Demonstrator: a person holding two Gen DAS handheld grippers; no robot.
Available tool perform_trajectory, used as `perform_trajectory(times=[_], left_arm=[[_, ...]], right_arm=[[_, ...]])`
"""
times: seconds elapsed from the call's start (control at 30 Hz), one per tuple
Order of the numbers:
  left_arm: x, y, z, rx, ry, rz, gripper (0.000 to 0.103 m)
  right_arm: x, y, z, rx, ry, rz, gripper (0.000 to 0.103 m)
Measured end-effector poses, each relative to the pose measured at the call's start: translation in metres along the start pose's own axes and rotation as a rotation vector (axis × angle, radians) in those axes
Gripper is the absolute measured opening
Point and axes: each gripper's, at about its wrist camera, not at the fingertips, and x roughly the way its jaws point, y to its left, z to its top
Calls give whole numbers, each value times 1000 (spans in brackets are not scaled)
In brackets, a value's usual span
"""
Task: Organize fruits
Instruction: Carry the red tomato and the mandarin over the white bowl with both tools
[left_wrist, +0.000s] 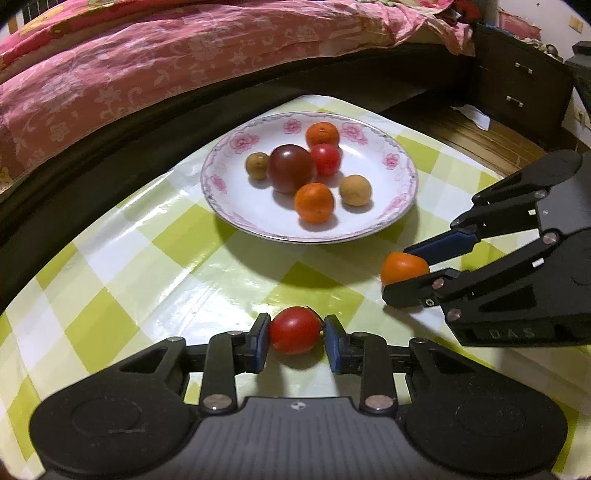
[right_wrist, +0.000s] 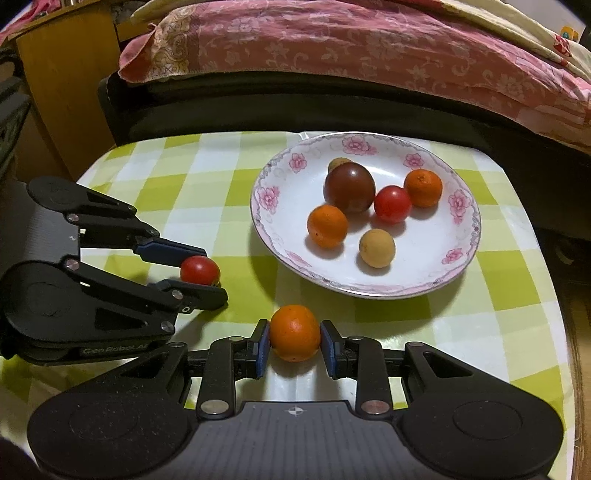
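Note:
A white plate with pink flowers (left_wrist: 388, 206) (right_wrist: 436, 273) stands on the green checked table. It holds a dark tomato (left_wrist: 290, 168), a red tomato (left_wrist: 325, 158), two oranges (left_wrist: 314, 202) (left_wrist: 322, 134) and two small tan fruits (left_wrist: 355, 189). My left gripper (left_wrist: 297, 338) (right_wrist: 201, 271) is shut on a red tomato (left_wrist: 294, 329) (right_wrist: 199, 270) on the cloth, in front of the plate. My right gripper (right_wrist: 294, 341) (left_wrist: 406, 275) is shut on an orange (right_wrist: 294, 332) (left_wrist: 403, 266), just off the plate's near rim.
A bed with a pink floral quilt (left_wrist: 147, 74) (right_wrist: 369, 48) runs along the table's far side. A dark drawer cabinet (left_wrist: 524, 81) stands at the right, a wooden cabinet (right_wrist: 62, 85) at the left. The table edge (right_wrist: 565, 332) is close on the right.

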Motion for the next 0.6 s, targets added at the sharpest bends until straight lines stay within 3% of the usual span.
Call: perform_trajectory(times=[0.6], left_arm=[[-4, -19, -6, 71, 8, -13, 39]], right_arm=[[-5, -4, -8, 2, 11, -30, 26]])
